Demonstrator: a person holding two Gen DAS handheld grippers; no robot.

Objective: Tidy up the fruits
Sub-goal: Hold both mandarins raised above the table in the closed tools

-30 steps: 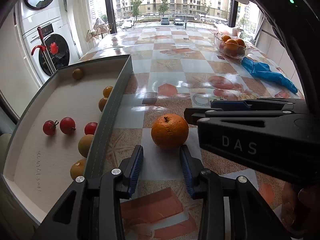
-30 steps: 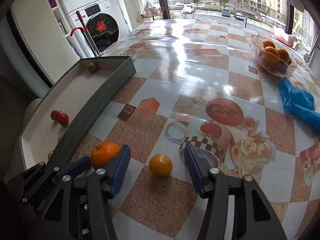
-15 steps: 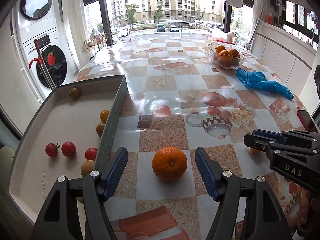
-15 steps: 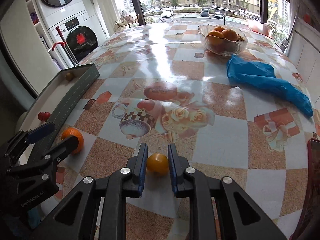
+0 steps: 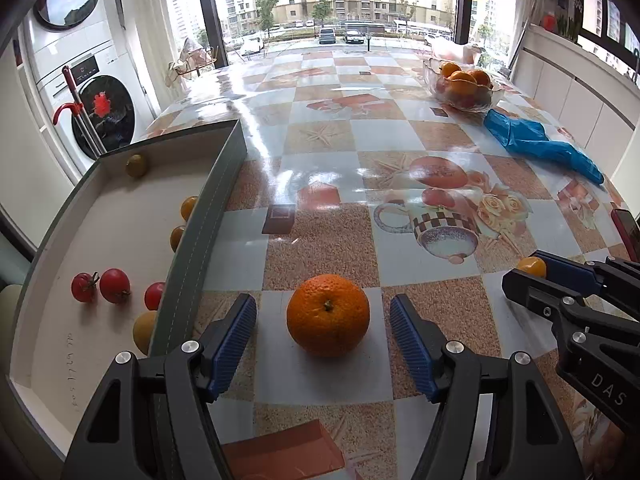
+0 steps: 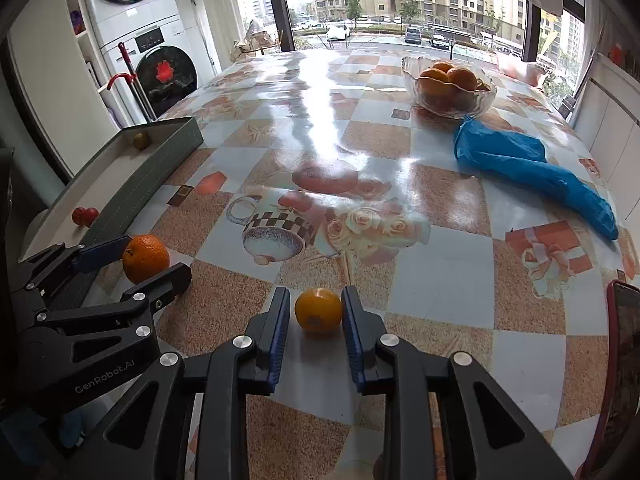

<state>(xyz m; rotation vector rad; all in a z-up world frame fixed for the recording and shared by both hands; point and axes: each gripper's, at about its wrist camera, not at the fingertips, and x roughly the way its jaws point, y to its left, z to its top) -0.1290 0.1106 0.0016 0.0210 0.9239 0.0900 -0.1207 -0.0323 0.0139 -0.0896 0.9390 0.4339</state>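
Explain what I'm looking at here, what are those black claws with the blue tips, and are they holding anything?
There is no robot here. A person holds a two-finger claw in each hand, and a wide-angle camera on each claw looks forward along its fingers. One picture comes from the left claw and the other from the right.

The left gripper is open. A large orange sits on the table between its blue pads, untouched. The right gripper has a small yellow-orange fruit between its pads. Its jaws are opening, so the fruit isn't gripped.

Also on the table are a grey tray with cherry tomatoes and small yellow fruits, a glass bowl of oranges, and a blue plastic bag or glove.
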